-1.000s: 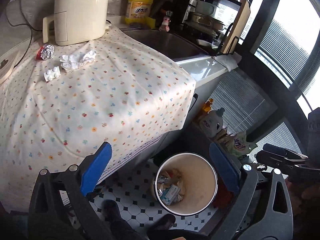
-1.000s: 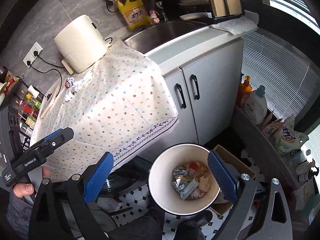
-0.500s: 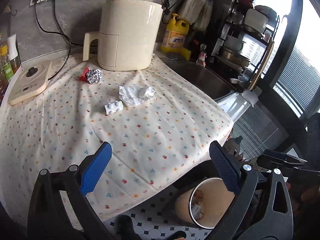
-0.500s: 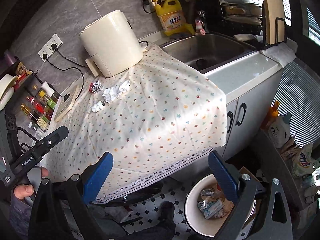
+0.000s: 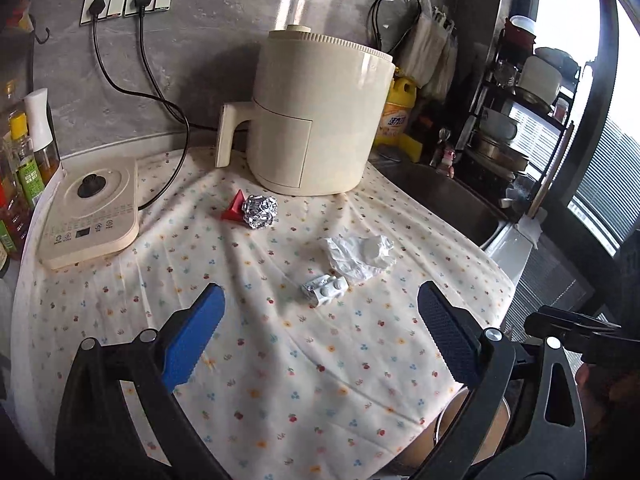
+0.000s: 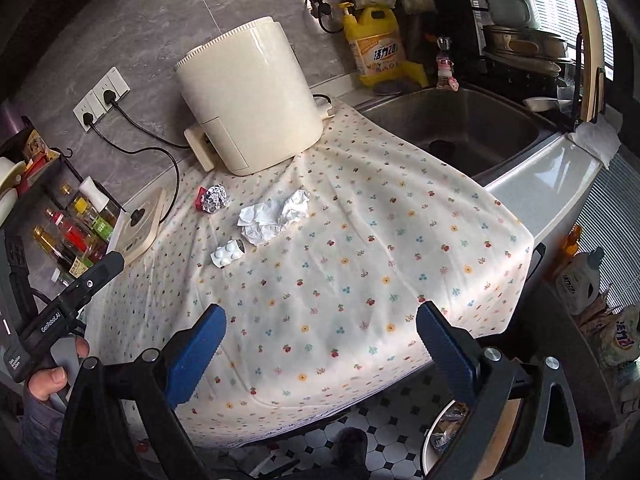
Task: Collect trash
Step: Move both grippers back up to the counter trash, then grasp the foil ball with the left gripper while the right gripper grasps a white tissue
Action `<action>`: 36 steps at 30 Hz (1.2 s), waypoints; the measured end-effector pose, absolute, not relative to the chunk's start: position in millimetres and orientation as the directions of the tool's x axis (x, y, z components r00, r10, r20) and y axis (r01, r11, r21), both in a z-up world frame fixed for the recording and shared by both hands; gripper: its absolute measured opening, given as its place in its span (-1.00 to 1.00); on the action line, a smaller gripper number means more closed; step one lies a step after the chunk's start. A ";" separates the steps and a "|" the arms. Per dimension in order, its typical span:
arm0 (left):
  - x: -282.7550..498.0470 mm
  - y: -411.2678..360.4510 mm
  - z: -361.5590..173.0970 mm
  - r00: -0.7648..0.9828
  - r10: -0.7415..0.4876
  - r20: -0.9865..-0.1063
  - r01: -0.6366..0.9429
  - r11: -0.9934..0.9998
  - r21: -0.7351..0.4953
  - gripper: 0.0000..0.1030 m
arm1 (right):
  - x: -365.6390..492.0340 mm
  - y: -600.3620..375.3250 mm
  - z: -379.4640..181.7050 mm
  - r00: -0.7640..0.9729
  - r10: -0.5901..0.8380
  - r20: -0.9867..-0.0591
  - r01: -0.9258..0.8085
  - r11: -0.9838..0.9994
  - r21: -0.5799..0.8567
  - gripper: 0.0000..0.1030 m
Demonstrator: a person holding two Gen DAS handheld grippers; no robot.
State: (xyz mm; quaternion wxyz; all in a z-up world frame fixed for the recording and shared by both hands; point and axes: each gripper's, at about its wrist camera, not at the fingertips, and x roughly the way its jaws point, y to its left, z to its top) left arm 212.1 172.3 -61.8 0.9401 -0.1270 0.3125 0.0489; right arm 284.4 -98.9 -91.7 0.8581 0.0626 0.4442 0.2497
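Observation:
On the flowered tablecloth [image 5: 320, 352] lie a crumpled white tissue [image 5: 358, 256], a white pill blister pack [image 5: 325, 289], a foil ball [image 5: 261, 211] and a red scrap [image 5: 234, 209] beside it. They also show in the right wrist view: tissue [image 6: 274, 216], blister pack [image 6: 227, 254], foil ball [image 6: 214, 199]. My left gripper [image 5: 320, 340] is open and empty, just short of the blister pack. My right gripper [image 6: 320, 344] is open and empty, above the cloth's front part. The trash bin [image 6: 444, 432] with trash in it stands on the floor at lower right.
A cream air fryer [image 5: 316, 120] stands behind the trash. An induction cooker [image 5: 90, 216] and bottles [image 5: 24, 160] are at the left, with cords [image 5: 168, 104] to wall sockets. A sink [image 6: 460, 132] and dish rack [image 6: 520, 40] lie to the right.
Both grippers have risen and swung from the floor bin up towards the tabletop. The trash on the cloth is now nearer and centred. Both stay open.

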 end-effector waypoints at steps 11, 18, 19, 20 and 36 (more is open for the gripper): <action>253.8 228.6 -70.3 0.793 -0.039 -0.608 -0.118 0.969 -0.216 0.43 | 305.7 -40.1 -98.0 0.507 0.463 -0.727 -0.336 0.883 0.328 0.52; 285.3 249.0 -85.5 0.770 -0.090 -0.632 -0.087 0.966 -0.243 0.02 | 323.2 -18.8 -102.8 0.509 0.441 -0.739 -0.298 0.896 0.329 0.39; 290.9 251.1 -87.9 0.766 -0.096 -0.636 -0.084 0.965 -0.247 -0.03 | 325.8 -15.5 -103.9 0.506 0.439 -0.743 -0.296 0.897 0.328 0.38; 296.6 253.6 -90.1 0.763 -0.102 -0.638 -0.082 0.964 -0.253 -0.05 | 327.9 -12.6 -104.5 0.503 0.437 -0.746 -0.295 0.898 0.327 0.37; 380.3 273.8 -131.6 0.700 -0.167 -0.694 -0.052 0.958 -0.283 -0.15 | 380.1 34.0 -130.1 0.455 0.381 -0.805 -0.269 0.920 0.284 0.31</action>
